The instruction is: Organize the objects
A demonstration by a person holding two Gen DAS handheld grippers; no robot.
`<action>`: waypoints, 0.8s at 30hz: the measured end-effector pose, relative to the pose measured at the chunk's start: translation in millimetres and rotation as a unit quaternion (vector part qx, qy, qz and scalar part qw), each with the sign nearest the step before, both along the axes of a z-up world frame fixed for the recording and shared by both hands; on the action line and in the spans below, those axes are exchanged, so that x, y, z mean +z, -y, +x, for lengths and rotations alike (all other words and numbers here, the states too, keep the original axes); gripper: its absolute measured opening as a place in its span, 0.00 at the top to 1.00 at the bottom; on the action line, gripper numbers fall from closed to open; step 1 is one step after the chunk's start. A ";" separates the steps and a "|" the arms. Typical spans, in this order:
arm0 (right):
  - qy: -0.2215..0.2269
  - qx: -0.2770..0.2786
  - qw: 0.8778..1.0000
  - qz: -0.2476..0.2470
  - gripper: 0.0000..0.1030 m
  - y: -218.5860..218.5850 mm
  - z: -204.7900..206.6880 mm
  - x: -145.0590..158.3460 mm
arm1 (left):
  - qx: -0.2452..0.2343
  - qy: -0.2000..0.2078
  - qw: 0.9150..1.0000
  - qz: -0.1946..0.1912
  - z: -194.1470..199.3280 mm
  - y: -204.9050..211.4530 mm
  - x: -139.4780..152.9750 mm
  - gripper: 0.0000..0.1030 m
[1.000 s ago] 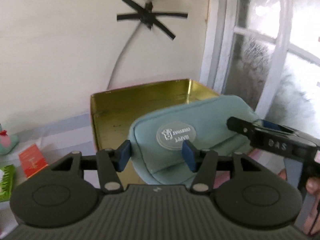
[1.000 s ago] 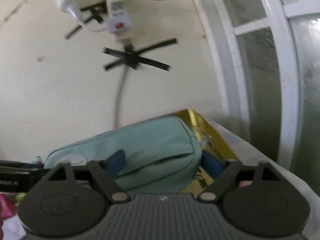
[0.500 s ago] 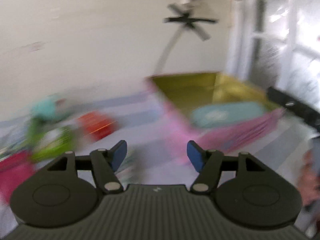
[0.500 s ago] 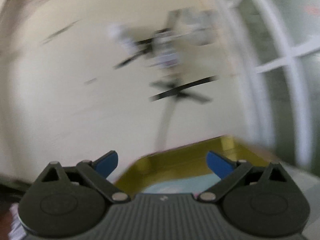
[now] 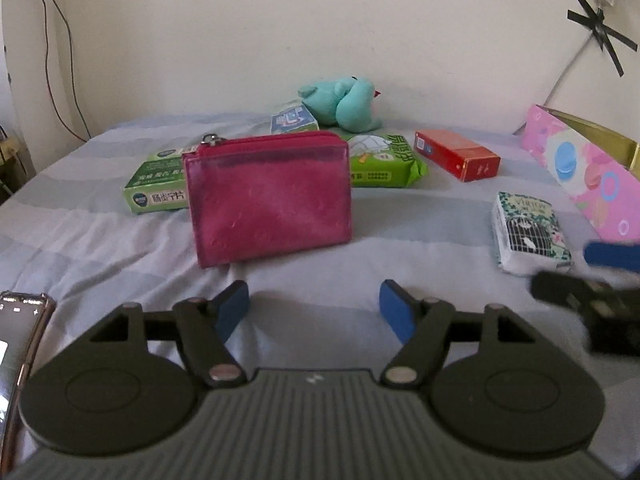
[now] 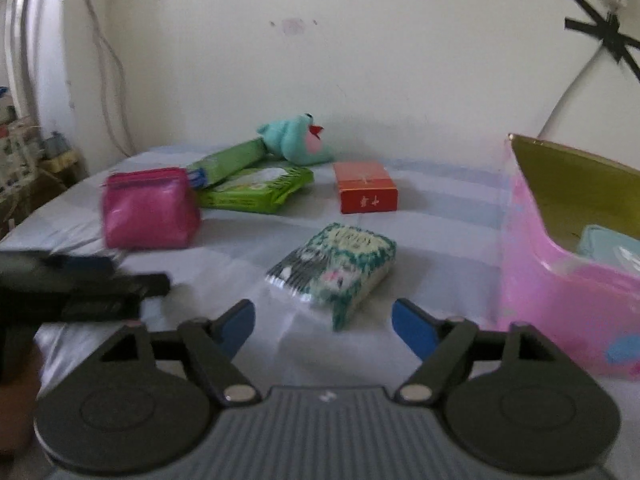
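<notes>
Trouble is waiting if I am closing my left gripper (image 5: 314, 306), now spread and empty, on the upright pouch (image 5: 269, 196): it is likely tipping backward. My right gripper (image 6: 323, 322) is gaping empty before the tissues (image 6: 334, 270), whose soft wrap is liable to slip. The box (image 6: 560, 280) is hiding most of its contents, and blur is smearing the labels.
</notes>
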State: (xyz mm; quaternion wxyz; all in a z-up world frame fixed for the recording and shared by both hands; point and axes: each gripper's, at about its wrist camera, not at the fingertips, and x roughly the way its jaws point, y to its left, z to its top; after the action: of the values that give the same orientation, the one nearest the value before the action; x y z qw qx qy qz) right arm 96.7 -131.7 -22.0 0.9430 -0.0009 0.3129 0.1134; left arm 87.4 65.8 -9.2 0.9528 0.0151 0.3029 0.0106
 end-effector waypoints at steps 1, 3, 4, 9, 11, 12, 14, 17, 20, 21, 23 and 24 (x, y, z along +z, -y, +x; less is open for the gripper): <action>-0.004 -0.007 1.000 -0.001 0.06 -4.9 2.6 -4.0 | -0.001 0.000 1.000 0.001 1.5 0.8 -0.4 0.28; -0.026 -0.020 0.999 -0.011 0.01 -13.8 24.1 -6.2 | 0.000 0.000 1.000 -0.001 0.4 -0.4 0.9 0.28; -0.033 -0.028 0.999 -0.011 0.01 -17.1 35.8 -8.2 | 0.002 0.001 1.000 0.000 -1.0 -0.6 0.0 0.28; -0.027 -0.024 0.999 -0.034 0.28 -25.5 38.9 -12.1 | 0.005 0.000 1.000 0.001 1.0 1.3 -5.9 0.27; -0.020 -0.002 0.999 -0.038 0.34 -24.3 19.0 -10.9 | 0.005 0.000 1.000 -0.001 0.7 -0.1 -5.4 0.27; -0.019 0.016 0.999 -0.034 0.34 -21.7 8.2 -10.4 | 0.004 -0.001 1.000 0.000 0.6 -0.7 -5.2 0.27; -0.016 0.056 0.998 -0.021 0.32 -15.8 -21.2 -8.2 | 0.006 0.000 1.000 0.000 -0.4 -0.1 -4.4 0.27; -0.002 0.101 0.994 -0.028 0.22 -8.1 -66.0 -7.6 | 0.009 -0.001 1.000 -0.001 -1.1 1.2 -4.3 0.27; 0.022 0.079 0.996 -0.037 0.13 2.2 -89.3 -3.2 | 0.011 -0.001 1.000 0.002 -1.5 2.0 -4.2 0.27; 0.025 0.071 0.997 -0.030 0.12 6.5 -92.2 -2.4 | 0.012 -0.001 1.000 0.003 -1.5 2.1 -4.3 0.26; 0.023 0.064 0.998 -0.014 0.12 12.4 -92.6 -0.9 | 0.015 -0.002 1.000 0.005 -1.8 2.8 -4.3 0.25; 0.021 0.062 0.998 -0.009 0.12 13.8 -93.0 0.2 | 0.015 -0.002 1.000 0.005 -1.3 2.5 -4.3 0.25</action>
State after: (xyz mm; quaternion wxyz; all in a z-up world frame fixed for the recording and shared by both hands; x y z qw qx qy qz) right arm 3.7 -145.5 -21.8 0.9406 -0.0308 0.2930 0.1688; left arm 86.1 63.3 -13.6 0.9519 0.0157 0.3049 0.0267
